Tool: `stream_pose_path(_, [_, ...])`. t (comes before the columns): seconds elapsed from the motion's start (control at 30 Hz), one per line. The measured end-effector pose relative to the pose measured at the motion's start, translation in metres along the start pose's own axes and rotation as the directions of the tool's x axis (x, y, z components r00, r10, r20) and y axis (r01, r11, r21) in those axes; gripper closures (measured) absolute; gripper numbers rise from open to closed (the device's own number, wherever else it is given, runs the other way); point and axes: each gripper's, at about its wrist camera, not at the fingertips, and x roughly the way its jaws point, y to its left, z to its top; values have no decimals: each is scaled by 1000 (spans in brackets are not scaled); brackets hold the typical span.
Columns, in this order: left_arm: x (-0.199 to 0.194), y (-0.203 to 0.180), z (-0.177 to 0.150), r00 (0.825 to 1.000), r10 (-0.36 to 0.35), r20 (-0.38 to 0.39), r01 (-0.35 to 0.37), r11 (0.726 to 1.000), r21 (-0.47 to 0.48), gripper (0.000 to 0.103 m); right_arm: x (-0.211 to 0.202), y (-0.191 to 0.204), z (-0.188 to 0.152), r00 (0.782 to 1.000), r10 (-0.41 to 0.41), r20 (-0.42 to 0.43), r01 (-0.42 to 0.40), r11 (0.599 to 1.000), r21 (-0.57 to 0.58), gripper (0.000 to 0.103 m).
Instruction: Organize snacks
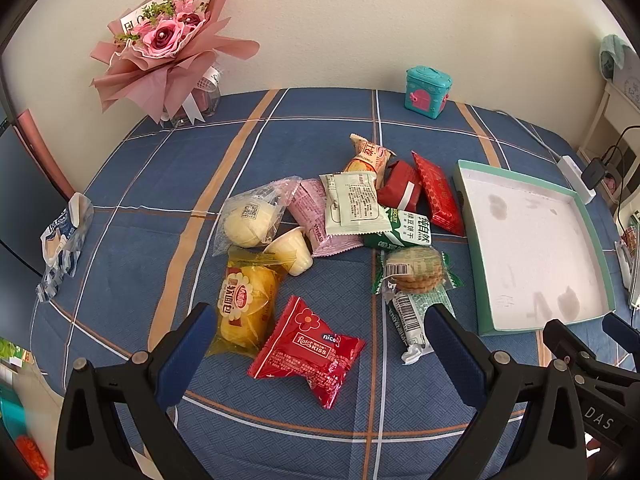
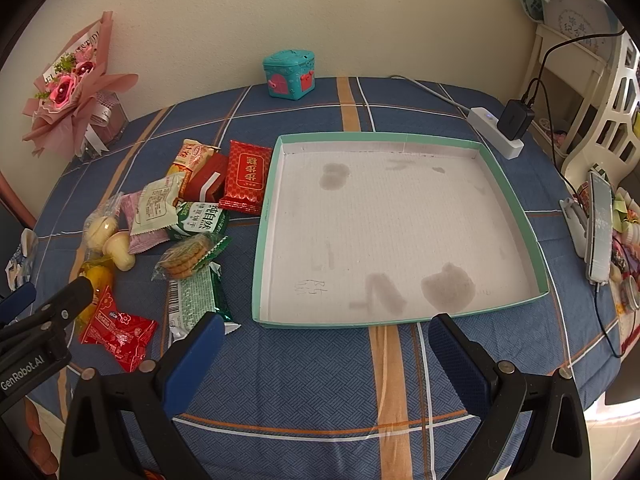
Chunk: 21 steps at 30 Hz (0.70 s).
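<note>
Both the left gripper and right gripper are held wide open and empty; assorted wrapped snacks are heaped beside the shallow green-rimmed cardboard tray, left bare, presumably to receive them

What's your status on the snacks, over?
Left gripper and right gripper open, empty. Snack pile on cloth, none in the green tray. Nothing blocking.
</note>
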Motion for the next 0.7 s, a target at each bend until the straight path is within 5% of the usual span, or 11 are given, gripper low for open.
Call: stream_pose_path(0.7, [-2, -1, 1, 1000, 6, 0, -6, 1000, -5, 0, -1, 2, 0, 1000, -10, 3, 10, 1000, -17, 0])
